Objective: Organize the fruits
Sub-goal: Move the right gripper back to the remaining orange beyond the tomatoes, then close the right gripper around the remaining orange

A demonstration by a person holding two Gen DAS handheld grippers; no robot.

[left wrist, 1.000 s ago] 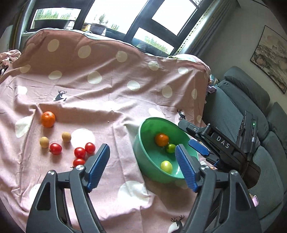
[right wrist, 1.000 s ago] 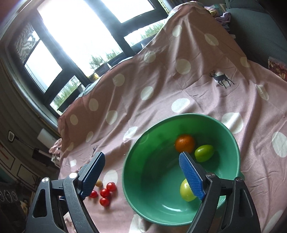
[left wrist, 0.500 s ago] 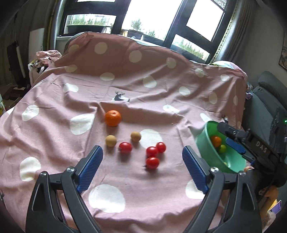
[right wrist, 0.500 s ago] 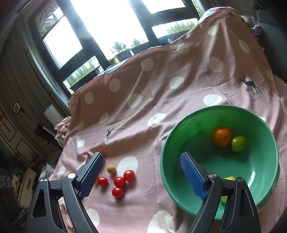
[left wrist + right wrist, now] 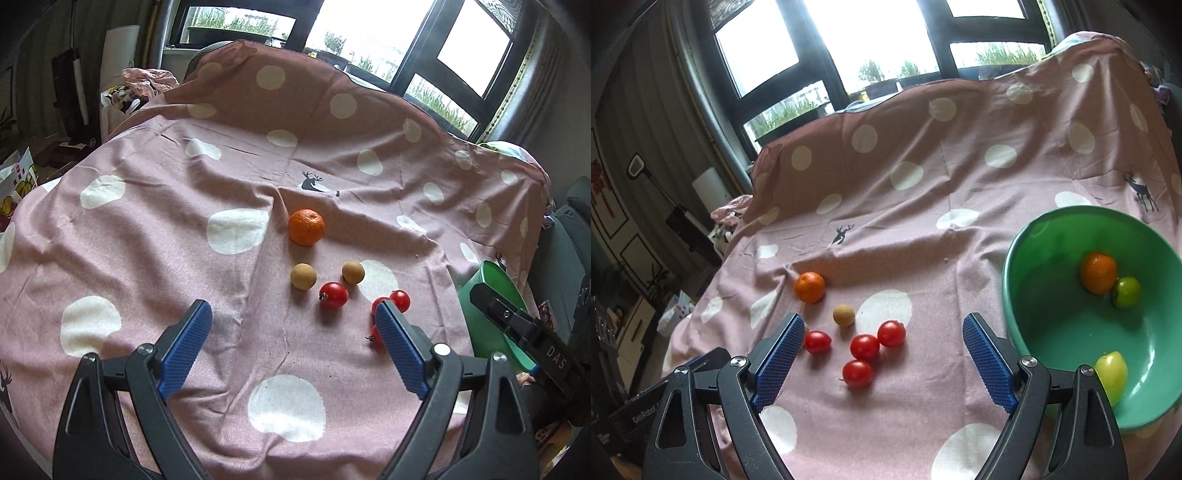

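Both views have swung away from the green bowl (image 5: 1008, 273) toward the loose fruit: a second ago the bowl filled the right wrist view, and now it sits at the right edge there and is only a sliver in the left wrist view. The left claw (image 5: 291, 350) stands apart with nothing between its pads, above the dotted pink cloth (image 5: 147, 240). The right claw (image 5: 882, 362) is also apart and empty.

As a judgement, the task is partly done. Inside the bowl lie an orange (image 5: 1099, 272), a green fruit (image 5: 1127, 292) touching it, and a yellow fruit (image 5: 1112, 373) near the front wall. Left of the bowl, on the cloth, remain a second orange (image 5: 810, 287), four red tomatoes (image 5: 865, 347) close together, and a small tan fruit (image 5: 844, 315); the left wrist view shows two tan fruits (image 5: 303, 276), so seven pieces seem left.

One tan fruit is hidden behind a pad in the right wrist view. In the left wrist view a pad covers part of two tomatoes. What lies under the cloth cannot be told.
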